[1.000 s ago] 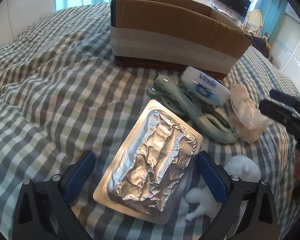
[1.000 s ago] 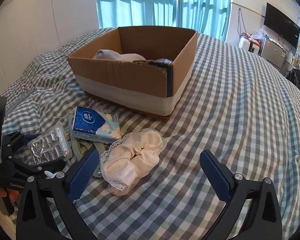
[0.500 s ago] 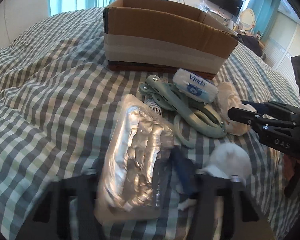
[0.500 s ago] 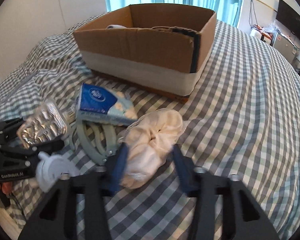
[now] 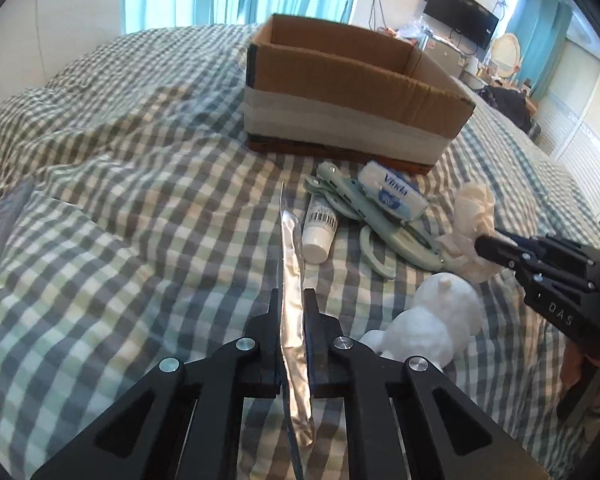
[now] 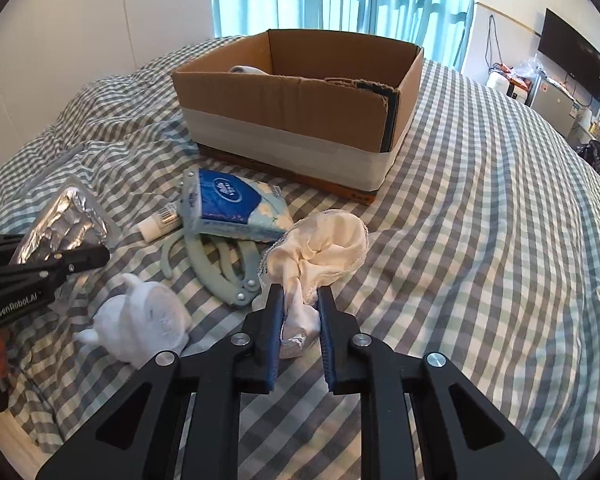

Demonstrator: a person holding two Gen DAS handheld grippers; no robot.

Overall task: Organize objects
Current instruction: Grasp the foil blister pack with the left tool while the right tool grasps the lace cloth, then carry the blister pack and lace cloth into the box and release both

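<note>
Your left wrist camera sits low over the checked bed (image 5: 120, 208), looking along its fingers toward the cardboard box (image 5: 352, 120), the clutter close ahead. Your right wrist camera looks from the other side at the same box (image 6: 296, 120). You get the tissue pack (image 5: 392, 194) (image 6: 236, 208) in both views, close up.

Crinkled shiny foil pack (image 5: 291, 276); soft cream lace-edged cloth (image 6: 324, 242); matt cardboard box (image 6: 296, 100); checked cotton bedcover (image 6: 480, 220).
</note>
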